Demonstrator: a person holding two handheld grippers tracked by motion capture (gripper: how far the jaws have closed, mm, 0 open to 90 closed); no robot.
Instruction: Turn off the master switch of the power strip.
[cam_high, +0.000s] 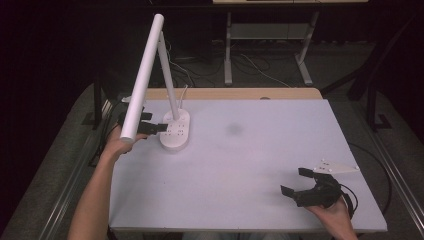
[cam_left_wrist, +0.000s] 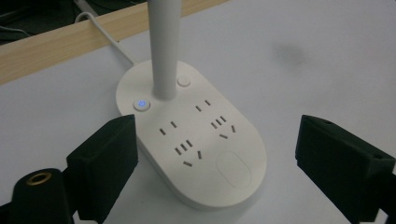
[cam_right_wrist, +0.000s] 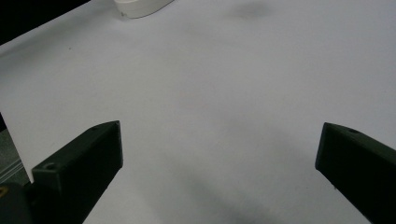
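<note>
Right claw (cam_high: 296, 181) apart above bare white bench (cam_high: 260, 165); left claw (cam_high: 156, 121) apart, nothing clamped, just beside lamp base (cam_left_wrist: 196, 133), blue button (cam_left_wrist: 142, 104) lit.

The lamp base (cam_left_wrist: 196, 140) just ahead of the left tool (cam_left_wrist: 219, 163) is creamy white, patterned with dark socket slots, and one round button (cam_left_wrist: 142, 104) glows blue. Its stem (cam_high: 170, 82) and long head (cam_high: 142, 75) are white. Both tools are black; the right tool (cam_high: 295, 181) sits over a pale grey-white table (cam_high: 240, 165) edged in light wood (cam_high: 235, 93).
</note>
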